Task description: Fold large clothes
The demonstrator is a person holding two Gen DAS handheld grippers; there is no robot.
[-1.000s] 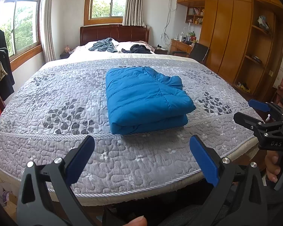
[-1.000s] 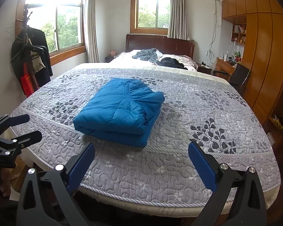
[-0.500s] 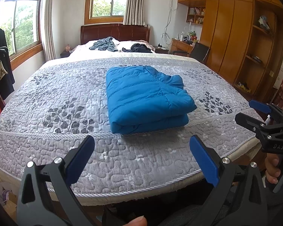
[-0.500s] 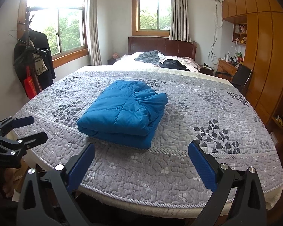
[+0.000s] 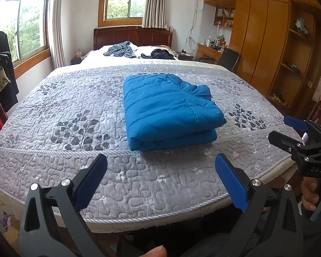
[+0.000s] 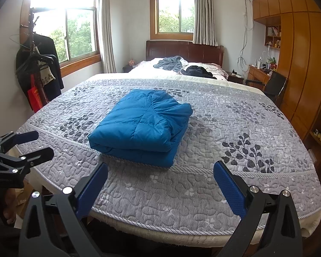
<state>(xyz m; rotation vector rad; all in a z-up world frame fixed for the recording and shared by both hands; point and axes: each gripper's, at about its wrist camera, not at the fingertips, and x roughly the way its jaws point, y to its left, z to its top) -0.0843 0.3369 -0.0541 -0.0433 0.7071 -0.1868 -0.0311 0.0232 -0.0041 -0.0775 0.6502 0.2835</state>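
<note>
A bright blue quilted puffer jacket (image 5: pixel 169 111), folded into a thick rectangular bundle, lies near the foot end of a wide bed covered by a grey stitched quilt with dark leaf prints (image 5: pixel 75 115). Both tongs hover above the bed's near edge, apart from the jacket: the left tongs (image 5: pixel 160 175) and the right tongs (image 6: pixel 160 177) each stand wide open with blue pads spread, gripping nothing. At the far end, a crumpled grey-blue garment (image 6: pixel 171 63) and a black garment (image 6: pixel 198 71) rest on pale pillows before a dark wooden headboard (image 6: pixel 184 50). Two wood-framed windows (image 6: pixel 174 14) admit daylight. Tall honey-coloured wooden cabinets (image 5: pixel 265 42) line the right wall, beside a small desk and black chair (image 6: pixel 276 85). Dark coats hang on a rack (image 6: pixel 37 64) at left.
</note>
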